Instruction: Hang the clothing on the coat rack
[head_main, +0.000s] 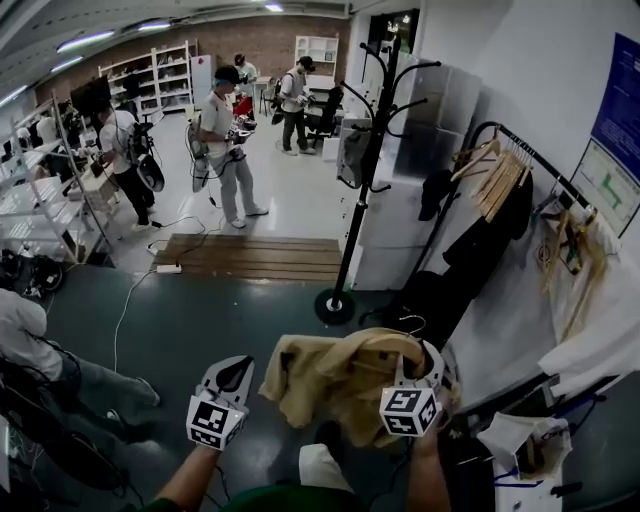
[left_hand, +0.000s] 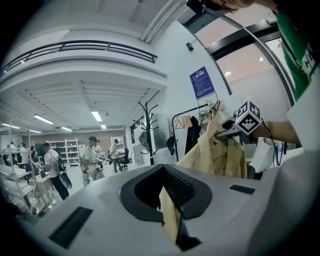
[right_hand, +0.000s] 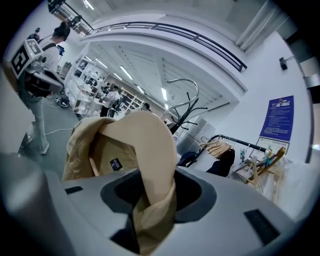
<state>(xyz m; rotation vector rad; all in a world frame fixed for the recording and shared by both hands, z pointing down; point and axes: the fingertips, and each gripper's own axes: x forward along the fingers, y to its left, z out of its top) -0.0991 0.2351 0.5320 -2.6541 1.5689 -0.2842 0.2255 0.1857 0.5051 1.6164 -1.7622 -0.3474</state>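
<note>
A tan jacket (head_main: 340, 380) on a wire hanger (head_main: 408, 325) hangs between my two grippers, low in the head view. My right gripper (head_main: 418, 385) is shut on its collar (right_hand: 150, 165), and the fabric fills the jaws in the right gripper view. My left gripper (head_main: 232, 378) is at the jacket's left edge, with a tan strip of cloth (left_hand: 170, 215) pinched in its jaws. The black coat rack (head_main: 368, 150) stands ahead on a round base (head_main: 335, 305), about a step away. It also shows in the left gripper view as the coat rack (left_hand: 150, 132).
A garment rail with wooden hangers (head_main: 500, 175) and dark clothes runs along the right wall. A white bag (head_main: 520, 445) sits by my right arm. A wooden platform (head_main: 255, 257) and a floor cable (head_main: 135, 300) lie ahead left. Several people (head_main: 225, 140) stand beyond.
</note>
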